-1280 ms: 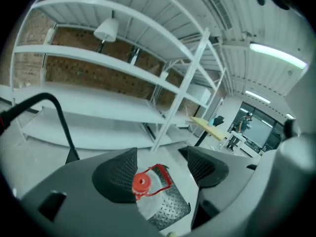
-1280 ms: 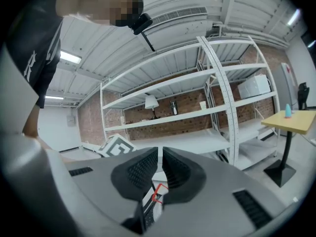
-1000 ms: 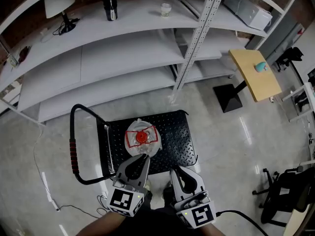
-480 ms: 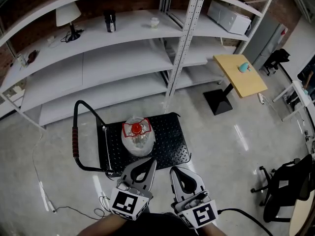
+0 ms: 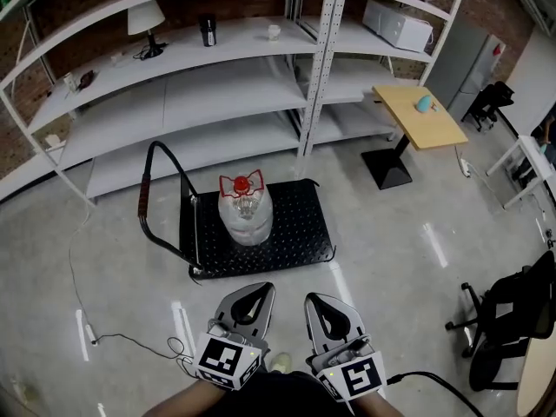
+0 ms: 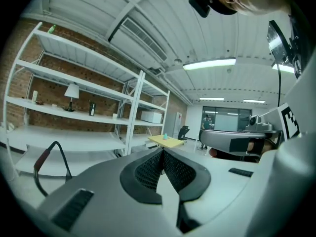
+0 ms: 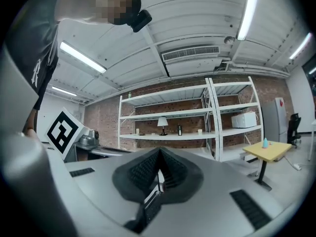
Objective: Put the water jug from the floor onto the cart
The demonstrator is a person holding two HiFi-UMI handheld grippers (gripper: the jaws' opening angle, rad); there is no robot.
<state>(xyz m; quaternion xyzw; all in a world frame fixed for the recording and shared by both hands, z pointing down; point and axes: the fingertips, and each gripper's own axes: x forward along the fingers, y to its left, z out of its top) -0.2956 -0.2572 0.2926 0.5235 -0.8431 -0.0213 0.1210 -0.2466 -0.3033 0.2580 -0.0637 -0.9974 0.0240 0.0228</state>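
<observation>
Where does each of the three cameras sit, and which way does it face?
Head view: on the person's head, facing down at the jug on the cart; left gripper and right gripper show.
Left gripper view: on that gripper, facing the shelves; its shut jaws show.
Right gripper view: likewise on its gripper. Both share the lamp.

The clear plastic water jug (image 5: 244,220) had a red cap and red handle. The flat metal cart (image 5: 300,233) was black with a raised studded pattern, and its looped handle (image 5: 142,208) was banded red. The grey left gripper (image 5: 257,288) and grey right gripper (image 5: 313,299) bore black-and-white square markers. The metal shelves (image 5: 174,102) were white.
</observation>
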